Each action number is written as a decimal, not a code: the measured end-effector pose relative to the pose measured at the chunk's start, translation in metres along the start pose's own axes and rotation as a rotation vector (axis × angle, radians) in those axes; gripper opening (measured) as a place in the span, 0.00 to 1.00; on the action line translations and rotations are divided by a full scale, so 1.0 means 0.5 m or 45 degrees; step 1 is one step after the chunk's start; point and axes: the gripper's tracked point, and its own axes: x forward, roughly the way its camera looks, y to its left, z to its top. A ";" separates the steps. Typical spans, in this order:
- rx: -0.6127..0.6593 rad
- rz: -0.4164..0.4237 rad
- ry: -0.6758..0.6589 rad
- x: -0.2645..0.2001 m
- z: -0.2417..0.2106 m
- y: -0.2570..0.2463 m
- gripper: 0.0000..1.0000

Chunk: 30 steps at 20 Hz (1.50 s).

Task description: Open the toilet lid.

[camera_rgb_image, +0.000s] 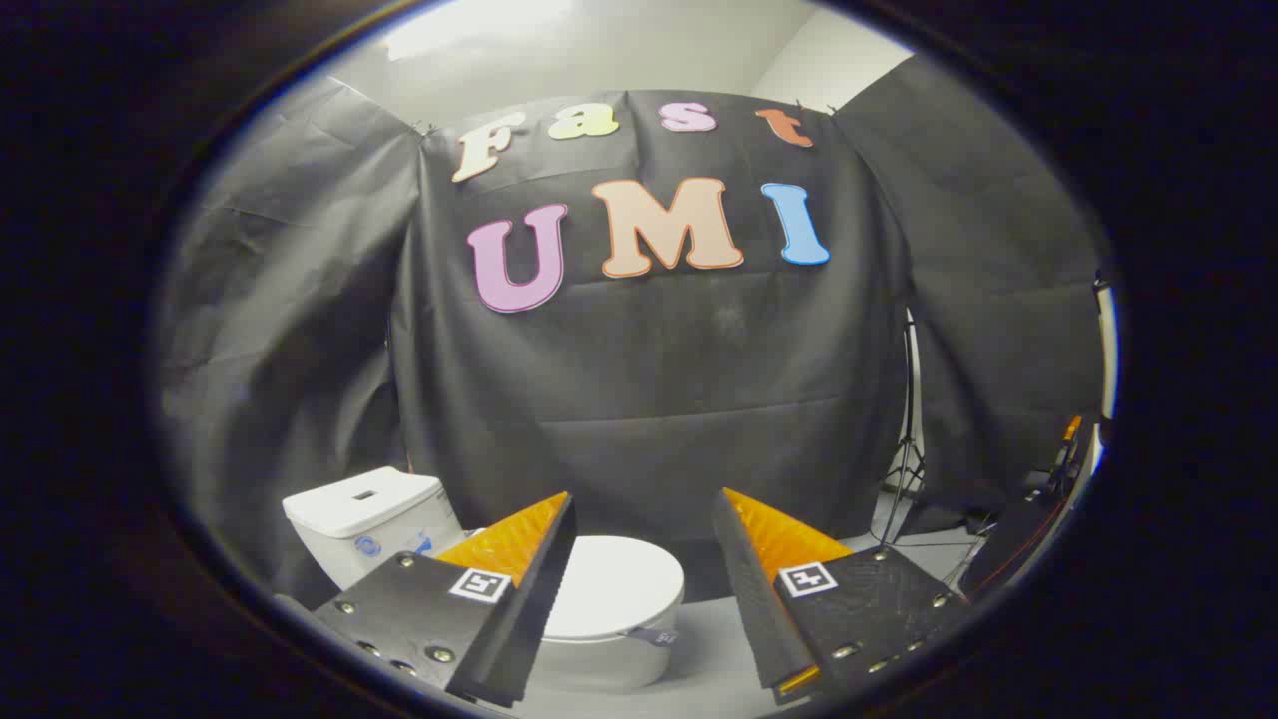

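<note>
A white toilet stands on the floor below me, its tank (364, 519) to the left against the black cloth wall. Its white lid (614, 584) lies flat and closed over the bowl. A small dark tab (654, 635) hangs at the lid's front rim. My gripper (644, 496) hovers well above the toilet, open, with a wide gap and nothing between the fingers. The left finger (519, 559) covers part of the lid's left side. The lid shows mostly between the two fingers and beyond them.
Black cloth walls enclose the booth on three sides. A light stand tripod (904, 464) rises at the right behind the cloth edge. Dark equipment (1038, 509) sits at the far right. Grey floor (719, 639) lies around the toilet.
</note>
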 end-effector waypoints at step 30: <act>0.104 -0.088 0.015 -0.004 -0.030 -0.062 0.82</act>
